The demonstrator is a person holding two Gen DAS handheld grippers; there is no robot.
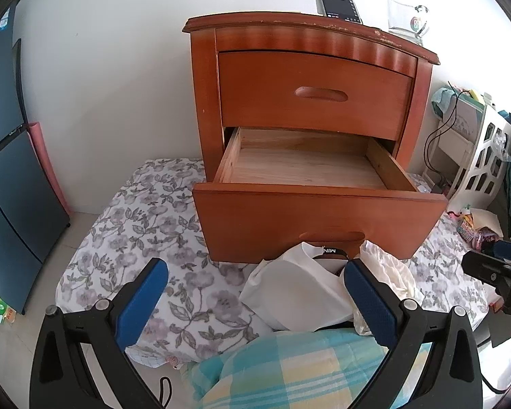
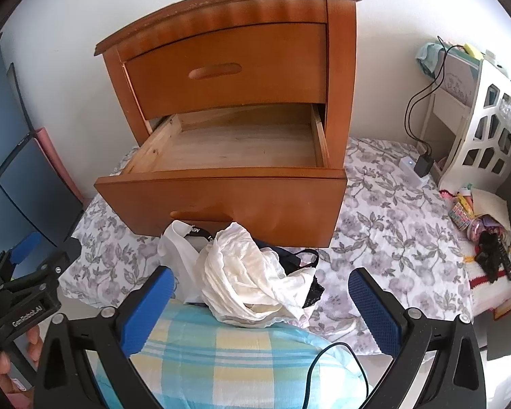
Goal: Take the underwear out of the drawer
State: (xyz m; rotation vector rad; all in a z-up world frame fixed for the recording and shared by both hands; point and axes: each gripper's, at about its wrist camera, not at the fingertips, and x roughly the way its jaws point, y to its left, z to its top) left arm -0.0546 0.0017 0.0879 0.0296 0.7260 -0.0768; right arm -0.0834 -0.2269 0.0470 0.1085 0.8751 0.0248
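Underwear [image 2: 252,279] lies in a loose heap on the floral sheet [image 2: 391,225], just in front of the pulled-out lower drawer [image 2: 221,201] and touching its front panel. The heap's long axis runs roughly left-right along the drawer front. A white folded pc w/ a black waistband sits on the left, a crumpled cream pc in the middle, dark lace and strap pcs poke out on the right. No clear "pointing" direction, too bunched to tell which end is which.

Lower drawer is open wide; inside only a bare wood bottom [image 1: 303,167] shows, nothing in it. Upper drawer [image 1: 316,95] is shut, contents not visible. Both belong to the wooden nightstand [image 1: 201,95], which stands on the sheet against the wall. On top: a phone [image 1: 337,0] propped upright and a glass mug [image 1: 407,17], both cut off at the top edge in the right wrist view.

Left gripper [image 1: 255,303] is spread wide, holding nothing, blue pads [image 1: 139,303] either side of the white pc's near edge. Right gripper [image 2: 259,310] also wide apart, empty, the heap sitting beyond and between its fingers. Neither touches the cloth as far as I can see.

A blue-yellow checked fabric [image 2: 228,358] covers the near edge of the heap, so its lower part is hidden. A black cable [image 2: 323,361] loops over that fabric. Part of a hand [image 2: 3,371] shows at the frame edge, mostly cut off. Clutter at far right [image 2: 487,238] is too small to make out.
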